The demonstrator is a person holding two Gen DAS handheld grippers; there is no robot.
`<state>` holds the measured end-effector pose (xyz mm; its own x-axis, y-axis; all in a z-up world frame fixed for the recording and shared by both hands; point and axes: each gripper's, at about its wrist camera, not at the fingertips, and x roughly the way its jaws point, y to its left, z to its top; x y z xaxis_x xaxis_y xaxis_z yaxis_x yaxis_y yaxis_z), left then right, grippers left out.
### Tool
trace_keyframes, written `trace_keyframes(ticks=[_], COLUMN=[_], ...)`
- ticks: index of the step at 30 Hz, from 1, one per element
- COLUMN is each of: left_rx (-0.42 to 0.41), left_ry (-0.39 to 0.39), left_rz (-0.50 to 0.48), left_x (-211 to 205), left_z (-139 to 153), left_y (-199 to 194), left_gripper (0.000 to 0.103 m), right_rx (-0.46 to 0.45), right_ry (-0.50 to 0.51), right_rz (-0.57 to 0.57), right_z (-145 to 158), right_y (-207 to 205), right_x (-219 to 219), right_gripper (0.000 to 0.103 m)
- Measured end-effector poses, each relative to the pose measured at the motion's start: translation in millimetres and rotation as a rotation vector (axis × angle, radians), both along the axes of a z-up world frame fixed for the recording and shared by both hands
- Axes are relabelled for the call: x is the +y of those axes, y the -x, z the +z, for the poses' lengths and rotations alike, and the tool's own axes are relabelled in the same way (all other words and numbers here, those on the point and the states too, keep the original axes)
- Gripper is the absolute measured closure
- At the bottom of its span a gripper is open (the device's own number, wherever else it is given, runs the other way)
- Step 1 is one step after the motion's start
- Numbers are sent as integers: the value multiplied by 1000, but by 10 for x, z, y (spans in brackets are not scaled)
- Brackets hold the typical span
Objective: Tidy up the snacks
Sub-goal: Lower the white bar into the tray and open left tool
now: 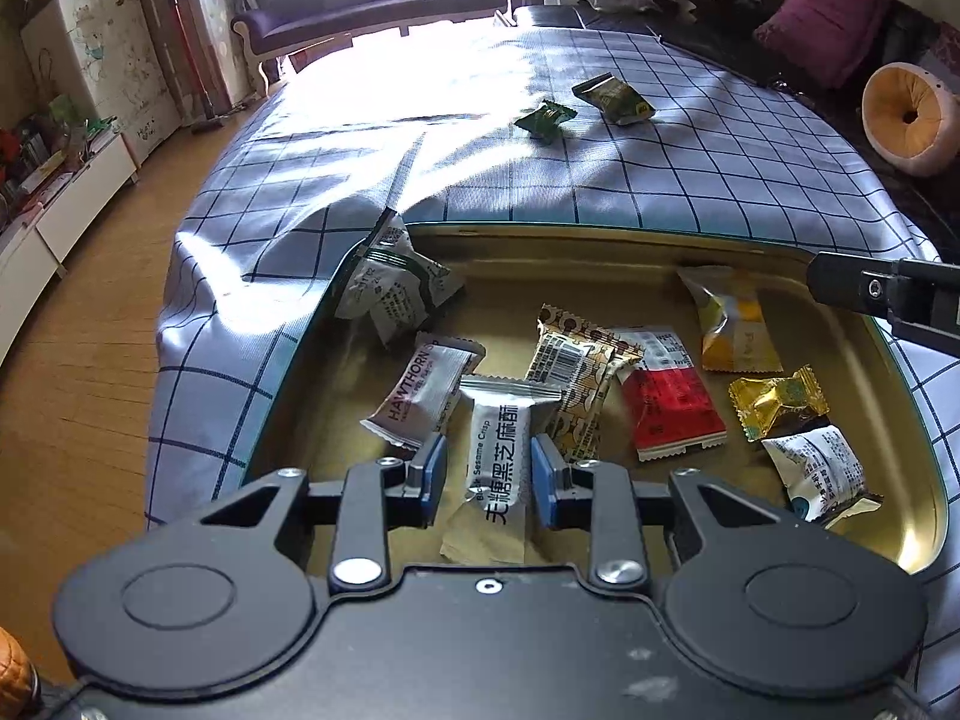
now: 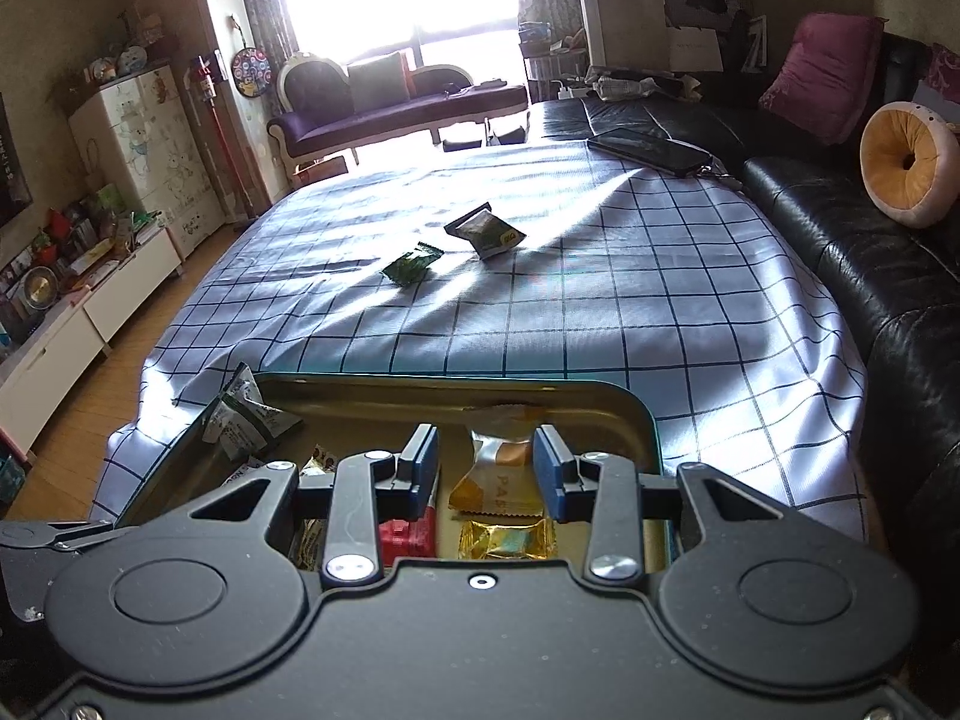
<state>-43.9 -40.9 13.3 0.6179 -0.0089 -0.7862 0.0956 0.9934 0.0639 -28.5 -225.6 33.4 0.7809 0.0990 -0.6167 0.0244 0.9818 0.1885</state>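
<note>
A gold tin with a teal rim sits on the checked cloth and holds several snack packets. My left gripper hovers over its near side, shut on a white Black Sesame Crisp packet standing upright between the blue pads. A Hawthorn packet and a red packet lie beside it. My right gripper stands open over the tin's right part, above a yellow packet; one of its fingers shows in the left wrist view. Two green packets lie on the cloth farther out.
The checked cloth covers the table, which drops off to a wooden floor on the left. A black sofa with cushions runs along the right. A dark phone lies at the cloth's far right corner.
</note>
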Motion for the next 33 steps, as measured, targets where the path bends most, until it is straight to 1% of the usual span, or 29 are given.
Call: trace_keyframes(ticks=[11,18,24,33], left_rx=[-20,-17,-20,-23], left_ry=[-5,-13,-16,-12], left_rz=[-6,-13,-20,-14], left_x=[29,6,-2,16], left_z=[80,65,71,85], left_y=[-51,-25,2,-1], left_gripper=[71,71,71,71], right_rx=[1,23,16,32], right_ry=[6,4,5,7], right_rz=[17,13,17,20], right_z=[-6,-46,-34,-51], right_y=[24,0,30,18], right_x=[59,36,46,55], right_gripper=[56,56,56,56])
